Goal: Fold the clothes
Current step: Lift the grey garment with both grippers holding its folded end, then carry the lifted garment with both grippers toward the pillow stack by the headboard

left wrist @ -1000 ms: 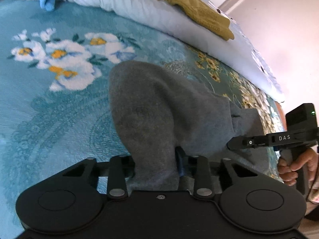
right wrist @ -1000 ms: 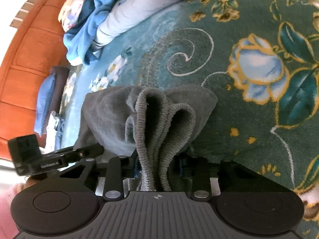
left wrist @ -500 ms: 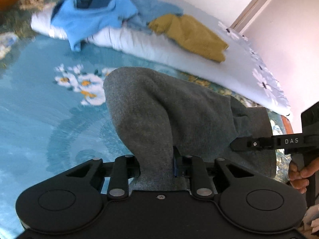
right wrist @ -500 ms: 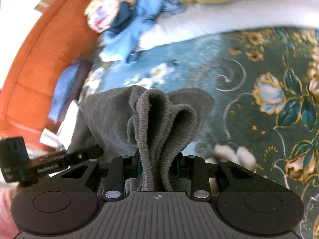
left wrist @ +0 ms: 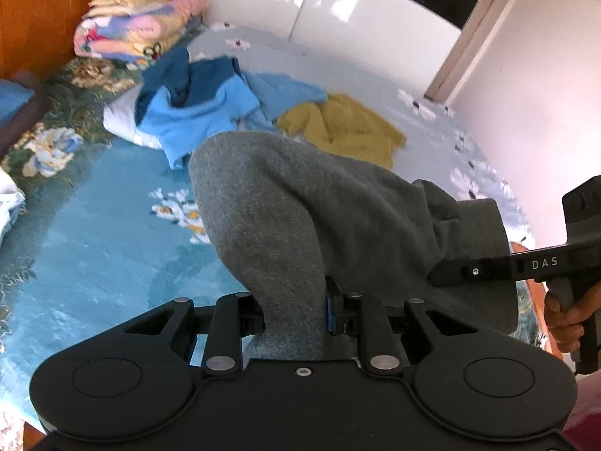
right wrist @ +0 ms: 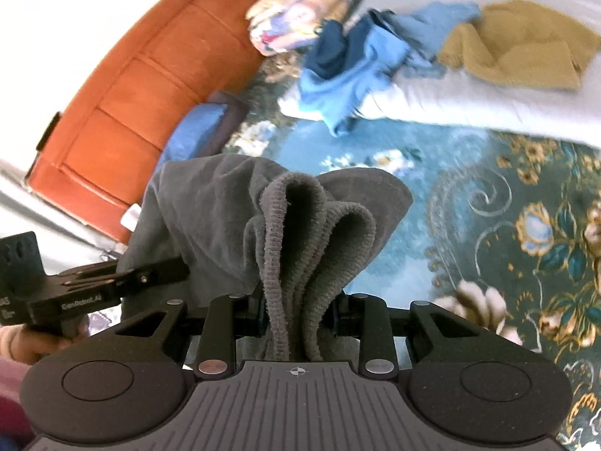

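A grey knitted garment (left wrist: pixel 300 218) hangs between both grippers above the teal flowered bedspread (left wrist: pixel 94 233). My left gripper (left wrist: pixel 293 312) is shut on one end of it. My right gripper (right wrist: pixel 296 315) is shut on its bunched ribbed hem (right wrist: pixel 300 248). The right gripper shows in the left wrist view (left wrist: pixel 488 270) at the right, clamped on the cloth's far end. The left gripper shows in the right wrist view (right wrist: pixel 112 285) at the left, also on the cloth. The fingertips are hidden by the fabric.
Blue clothes (left wrist: pixel 203 112) and a mustard garment (left wrist: pixel 345 127) lie on a white quilt (right wrist: pixel 469 112) at the back. A folded colourful blanket (left wrist: pixel 135 26) sits by the orange headboard (right wrist: pixel 124 75). A folded blue item (right wrist: pixel 199 127) lies on the bed's left.
Both grippers have lifted and tilted up with the grey garment, so the cloth hangs higher above the bed and more of the room behind shows. Both grips are unchanged.
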`<state>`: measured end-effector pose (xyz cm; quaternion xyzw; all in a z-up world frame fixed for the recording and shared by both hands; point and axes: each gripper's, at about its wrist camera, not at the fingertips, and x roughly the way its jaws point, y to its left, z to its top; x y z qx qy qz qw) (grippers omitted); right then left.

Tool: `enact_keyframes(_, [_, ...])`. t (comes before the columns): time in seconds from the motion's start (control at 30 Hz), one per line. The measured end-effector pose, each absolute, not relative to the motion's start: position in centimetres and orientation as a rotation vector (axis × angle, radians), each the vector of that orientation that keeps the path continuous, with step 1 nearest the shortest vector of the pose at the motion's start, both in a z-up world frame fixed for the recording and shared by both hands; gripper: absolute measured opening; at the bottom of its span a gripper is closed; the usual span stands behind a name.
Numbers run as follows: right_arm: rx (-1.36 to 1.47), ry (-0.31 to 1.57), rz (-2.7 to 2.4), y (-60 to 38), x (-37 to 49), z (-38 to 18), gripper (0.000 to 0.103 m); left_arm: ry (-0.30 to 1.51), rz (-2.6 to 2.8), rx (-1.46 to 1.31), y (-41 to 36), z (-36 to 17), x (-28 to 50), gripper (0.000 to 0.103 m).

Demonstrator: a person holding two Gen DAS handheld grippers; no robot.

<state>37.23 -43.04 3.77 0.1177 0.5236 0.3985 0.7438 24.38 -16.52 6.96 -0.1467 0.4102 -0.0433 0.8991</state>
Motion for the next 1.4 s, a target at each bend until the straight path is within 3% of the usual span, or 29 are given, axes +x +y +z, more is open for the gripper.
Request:
enact_keyframes(0.87, [0.155,0.978,1.172,-32.7,38.6,10.8,0.026,0.680,0.181,-0.272,-11.3,15.8,19.5,0.022])
enact_keyframes(1.4, [0.146,0.935,1.170,-20.3,34.8,12.9,0.026,0.613,0.223,-0.288,0.5,17.7,14.5,0.022])
